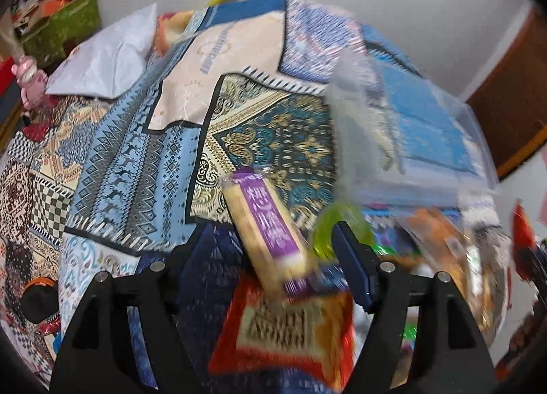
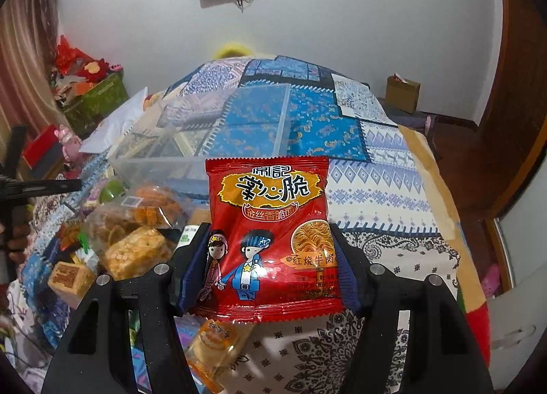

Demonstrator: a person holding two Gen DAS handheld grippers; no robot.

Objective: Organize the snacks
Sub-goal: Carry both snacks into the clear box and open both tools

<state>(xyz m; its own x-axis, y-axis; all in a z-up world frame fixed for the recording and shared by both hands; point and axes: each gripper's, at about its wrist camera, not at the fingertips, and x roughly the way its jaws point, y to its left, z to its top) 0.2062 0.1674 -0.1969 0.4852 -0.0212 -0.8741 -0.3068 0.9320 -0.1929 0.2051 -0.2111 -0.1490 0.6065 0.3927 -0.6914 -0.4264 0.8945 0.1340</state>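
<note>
Two wrist views of a snack-sorting task on a bed covered by a patchwork quilt (image 2: pixel 376 188). Right wrist view: the right gripper (image 2: pixel 270 257) pinches a red noodle-snack packet (image 2: pixel 270 233) by its two side edges, the packet upright and filling the lower centre of the frame, lifted clear of the quilt. Behind it, at centre frame, stands a clear plastic bin (image 2: pixel 218 120) with what look like inner dividers, apparently empty as far as can be seen. At lower left lies the unsorted pile of snacks (image 2: pixel 136 233), including bagged fried pieces and wrapped cakes. Left wrist view (motion-blurred): the left gripper (image 1: pixel 270 250) has its jaws spread wide, with a purple-labelled biscuit bar (image 1: pixel 266 219) lying between them in the lower centre; whether either pad touches the bar cannot be told. A red-bordered packet (image 1: pixel 283 329) lies below the bar, and the clear plastic bin appears at right of the frame (image 1: pixel 427 141). The step in hand is judged to be transfer of the held packet from pile to bin. The next move calls for carrying it forward over the bin's near wall, choosing a compartment, and parting the jaws only once it sits low inside.
</note>
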